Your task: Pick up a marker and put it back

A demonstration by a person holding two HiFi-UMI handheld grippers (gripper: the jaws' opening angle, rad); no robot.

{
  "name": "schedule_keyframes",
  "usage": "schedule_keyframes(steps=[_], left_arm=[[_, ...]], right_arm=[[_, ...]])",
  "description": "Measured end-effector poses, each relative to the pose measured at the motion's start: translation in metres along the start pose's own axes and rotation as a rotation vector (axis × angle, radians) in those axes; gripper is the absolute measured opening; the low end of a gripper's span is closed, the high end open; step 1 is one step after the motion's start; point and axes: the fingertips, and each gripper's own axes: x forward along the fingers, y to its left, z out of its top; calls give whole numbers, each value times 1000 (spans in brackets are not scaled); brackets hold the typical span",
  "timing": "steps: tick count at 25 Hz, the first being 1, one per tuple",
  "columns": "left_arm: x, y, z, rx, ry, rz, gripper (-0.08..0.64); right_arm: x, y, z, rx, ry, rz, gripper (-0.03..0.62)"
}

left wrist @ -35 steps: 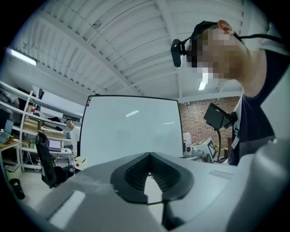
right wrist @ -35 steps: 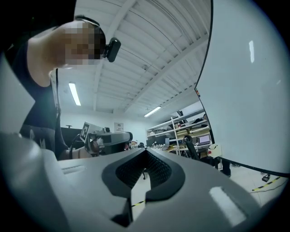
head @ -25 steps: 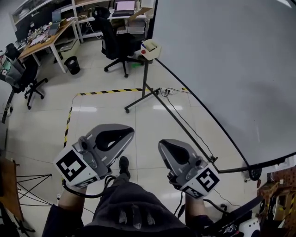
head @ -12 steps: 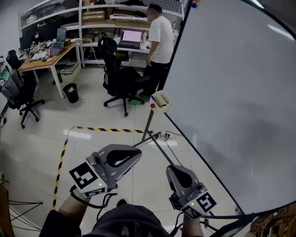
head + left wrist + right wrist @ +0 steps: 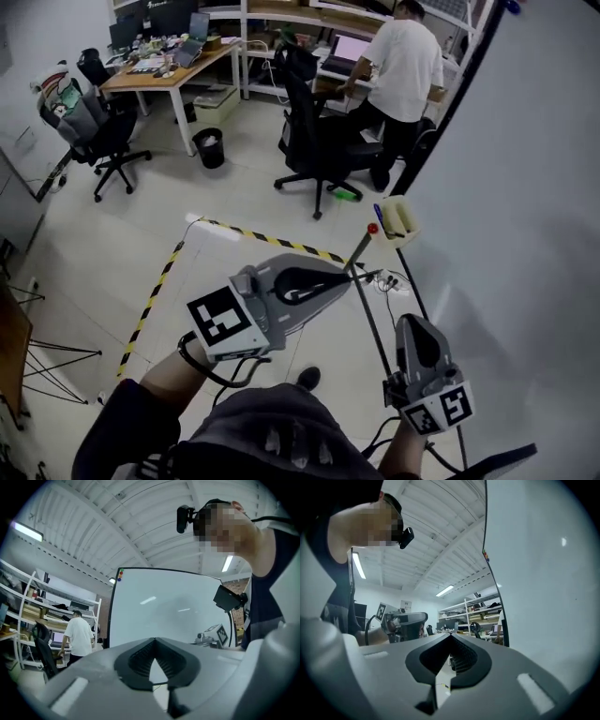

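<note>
The marker holder (image 5: 401, 221) has drawn nearer since the earlier frame. My left gripper (image 5: 349, 273) and right gripper (image 5: 413, 322) are both closed, empty. A marker (image 5: 377, 212) sits in the holder, far right; pickup and return outstanding.

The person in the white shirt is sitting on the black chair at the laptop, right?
Not sitting. The person in the white shirt is standing by the black chair at the laptop. The head view shows it.
</note>
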Motion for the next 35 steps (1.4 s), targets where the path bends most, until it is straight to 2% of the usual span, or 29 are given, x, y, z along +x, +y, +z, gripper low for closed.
schedule_keyframes(steps=[5,8,12,16,19,22,25,28,32,35], left_arm=[[13,28,17,-24,-56,136,6],[18,47,14,-27,-40,199,6],[40,76,-8,-26,1,195,6],[54,96,-24,-31,-3,180,6],[61,127,-39,-7,-11,183,6],[71,161,-48,15,-32,124,6],[83,181,-47,38,-33,-2,6],[93,186,-45,69,-27,-96,6],[107,195,-44,95,-54,-161,6],[118,215,-56,65,-45,-197,6]], right_arm=[[29,-32,4,-11,6,100,2],[53,-47,8,-11,9,147,2],[74,-71,8,-1,22,137,2],[95,-85,-1,-25,17,123,2],[124,-102,-22,-67,16,123,2],[154,-117,-30,-117,42,63,2],[168,-126,-19,-148,58,-31,2],[173,-130,-4,-169,30,-99,2],[176,-138,-3,-158,26,-184,2],[179,-158,-16,-139,59,-285,2]])
